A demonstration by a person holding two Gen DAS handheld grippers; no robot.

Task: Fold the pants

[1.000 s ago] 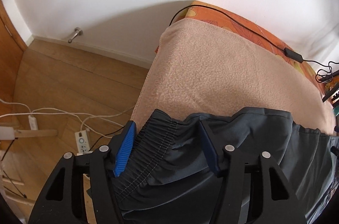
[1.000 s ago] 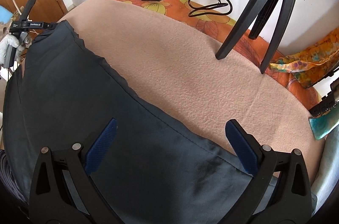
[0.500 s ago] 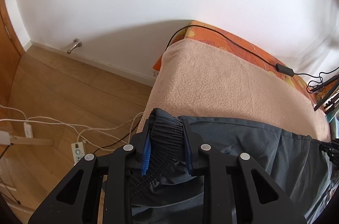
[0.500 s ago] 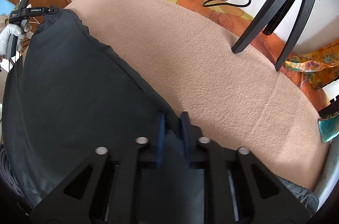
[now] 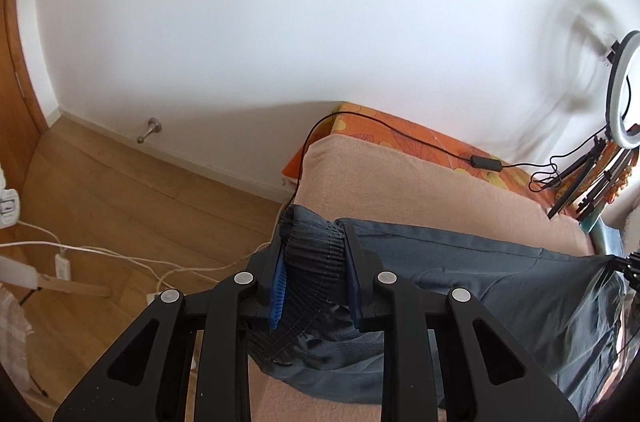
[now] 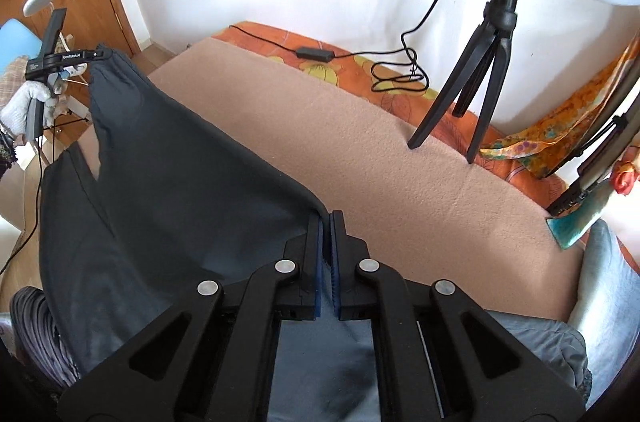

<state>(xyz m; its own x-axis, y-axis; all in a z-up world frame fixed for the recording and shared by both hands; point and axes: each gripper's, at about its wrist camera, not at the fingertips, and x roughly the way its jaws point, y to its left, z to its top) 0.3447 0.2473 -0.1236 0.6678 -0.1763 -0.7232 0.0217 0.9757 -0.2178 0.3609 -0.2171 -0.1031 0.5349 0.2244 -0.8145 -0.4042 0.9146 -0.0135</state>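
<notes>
Over the bed, both hand-held grippers have the pants pinched and strung between them! Left hand-held gripper is clamped on the bunched elastic waistband, its jaws held partly apart by that thick gather. Right hand-held gripper is squeezed nearly flat on the thin far edge of the cloth, right at its fingertips. Dark fabric sags from one grip to the other, with the lower part draped on the beige blanket and trailing towards the person.

To fold cleanly, I'd say keep both hands level and the top edge taut, then carry it across together so the edges meet. Uneven heights would twist the cloth. Watch the ring light tripod standing on the blanket just beyond the right hand.
</notes>
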